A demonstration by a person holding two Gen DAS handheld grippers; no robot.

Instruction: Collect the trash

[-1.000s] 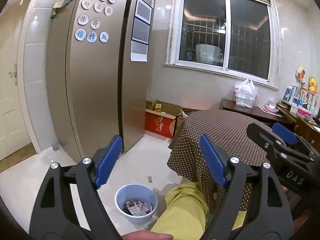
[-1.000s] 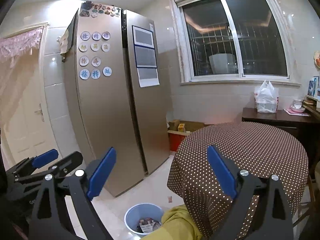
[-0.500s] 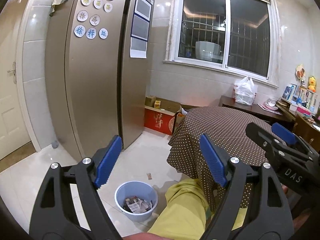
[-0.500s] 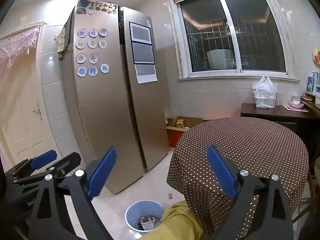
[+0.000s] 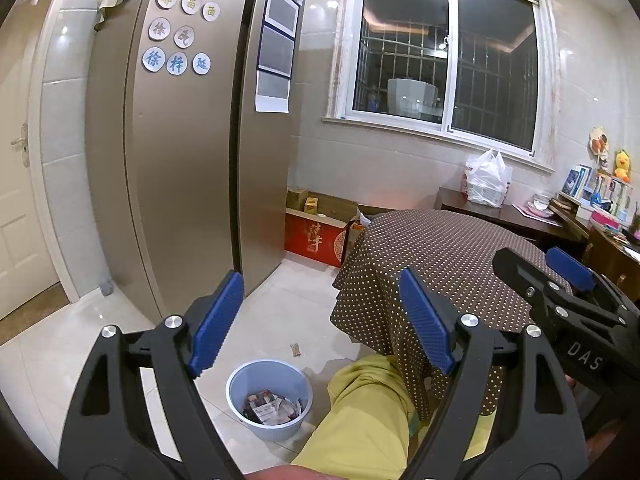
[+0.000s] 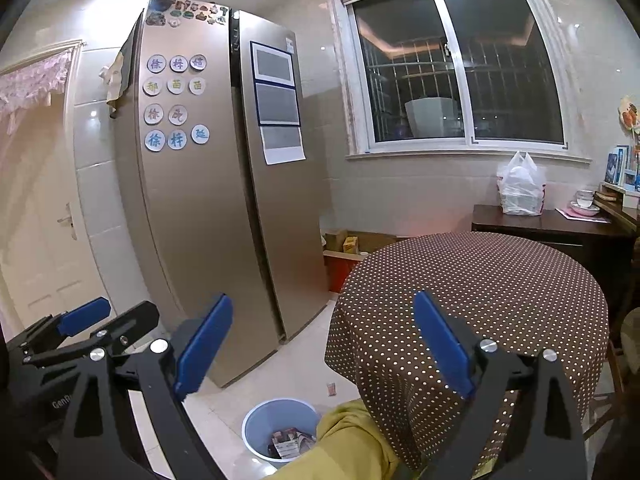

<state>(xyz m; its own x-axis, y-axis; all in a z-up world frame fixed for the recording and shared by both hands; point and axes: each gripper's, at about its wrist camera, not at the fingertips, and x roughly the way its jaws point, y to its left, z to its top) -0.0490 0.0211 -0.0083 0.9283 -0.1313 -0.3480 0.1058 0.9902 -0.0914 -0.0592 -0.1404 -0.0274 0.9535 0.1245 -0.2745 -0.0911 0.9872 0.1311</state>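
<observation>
Jaws: wide apart and empty on both the left gripper (image 5: 320,316) and the right gripper (image 6: 324,340), held level above the floor. Trash: one small scrap (image 5: 295,349) is seen on the tiles between bin (image 5: 240,380) and table (image 5: 440,248); judged light and flimsy, best pinched across its short edges. Its material is too small to be made out, and the bin's paper contents (image 5: 272,406) are partly hidden by a yellow-clad knee (image 5: 360,412).
</observation>
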